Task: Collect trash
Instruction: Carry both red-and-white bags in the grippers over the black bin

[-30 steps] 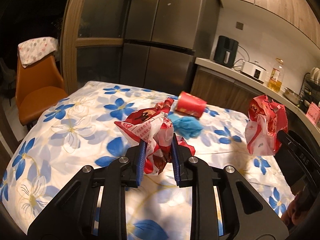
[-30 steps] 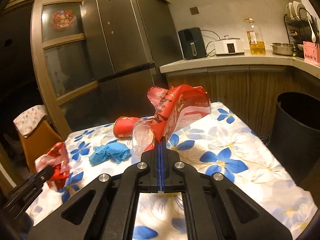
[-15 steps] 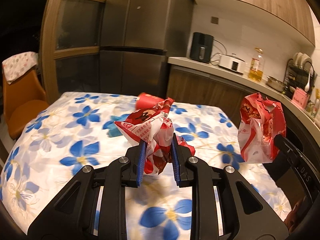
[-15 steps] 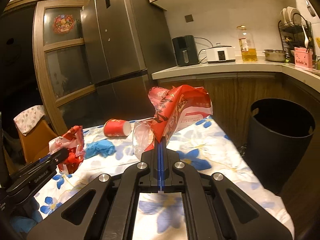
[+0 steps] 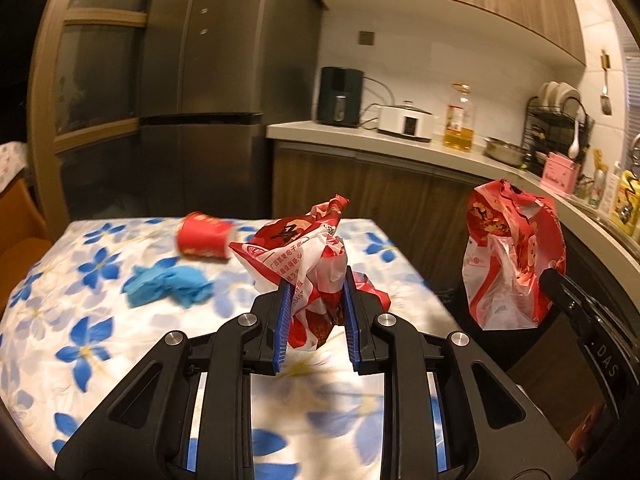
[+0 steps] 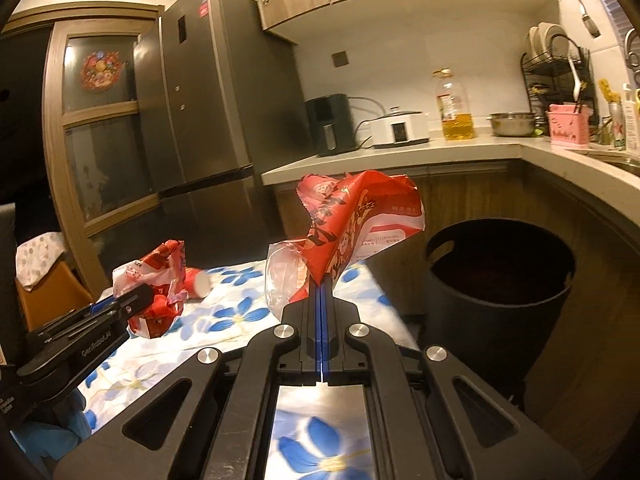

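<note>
A dim kitchen under warm light. In the middle stands a table point(image 5: 100, 344) covered with a white cloth printed with blue flowers. A person, mostly out of sight, holds a black two-finger gripper in each hand above it.

The left gripper point(image 5: 316, 312) has its blue-padded jaws partly closed around a crumpled red and white wrapper point(image 5: 304, 256), which bulges up between the pads and is held clear of the cloth. In the right wrist view the same gripper point(image 6: 132, 300) appears at the left edge with its wrapper point(image 6: 154, 280) bunched at the tip.

The right gripper point(image 6: 321, 292) has its jaws pressed fully together, pinching the lower edge of a red and clear plastic bag point(image 6: 352, 216) that stands up above the fingertips. From the left wrist view this bag point(image 5: 514, 252) hangs in the air beyond the table's right edge, with the gripper point(image 5: 554, 280) at its lower right.

Two more pieces of litter lie on the cloth: a red paper cup point(image 5: 204, 236) on its side near the far edge, and a crumpled blue glove point(image 5: 168, 284) just in front of it.

A round black bin point(image 6: 500, 300) stands on the floor right of the table, against the wooden cabinets, its mouth open. The bag is held up to the left of its rim.

Behind, a tall dark fridge point(image 6: 212, 120) stands beside a worktop point(image 6: 400, 156) carrying a black air fryer point(image 6: 330, 124), a white cooker point(image 6: 398, 128) and a bottle of oil point(image 6: 456, 108).
</note>
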A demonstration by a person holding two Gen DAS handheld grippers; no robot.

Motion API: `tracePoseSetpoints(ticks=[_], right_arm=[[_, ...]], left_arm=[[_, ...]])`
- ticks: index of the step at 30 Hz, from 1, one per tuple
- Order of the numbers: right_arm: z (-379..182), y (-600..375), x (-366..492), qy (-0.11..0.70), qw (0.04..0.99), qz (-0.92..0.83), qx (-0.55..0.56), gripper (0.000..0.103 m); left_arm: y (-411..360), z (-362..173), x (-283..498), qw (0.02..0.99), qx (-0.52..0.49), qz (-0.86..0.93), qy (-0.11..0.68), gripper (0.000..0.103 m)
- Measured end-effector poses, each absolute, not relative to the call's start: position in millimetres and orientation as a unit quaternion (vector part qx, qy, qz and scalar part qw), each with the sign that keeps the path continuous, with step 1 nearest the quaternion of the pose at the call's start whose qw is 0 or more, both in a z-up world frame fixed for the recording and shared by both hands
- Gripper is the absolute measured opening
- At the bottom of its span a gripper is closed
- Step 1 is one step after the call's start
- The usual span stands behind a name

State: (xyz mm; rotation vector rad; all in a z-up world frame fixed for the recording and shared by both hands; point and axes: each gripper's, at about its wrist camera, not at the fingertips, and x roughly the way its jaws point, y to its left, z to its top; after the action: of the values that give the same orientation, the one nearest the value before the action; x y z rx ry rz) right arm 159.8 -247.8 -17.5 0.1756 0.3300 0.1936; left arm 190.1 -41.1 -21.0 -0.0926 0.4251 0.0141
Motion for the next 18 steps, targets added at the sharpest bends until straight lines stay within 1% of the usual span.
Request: tracePoseSetpoints(ticks=[18], right_arm=[[-4.0, -330.1, 169.0, 0.133, 0.987, 0.009, 0.088, 0.001]], left_arm=[[-156.9, -1.1, 237.1, 0.977, -0.017, -0.097, 0.191, 0.023]])
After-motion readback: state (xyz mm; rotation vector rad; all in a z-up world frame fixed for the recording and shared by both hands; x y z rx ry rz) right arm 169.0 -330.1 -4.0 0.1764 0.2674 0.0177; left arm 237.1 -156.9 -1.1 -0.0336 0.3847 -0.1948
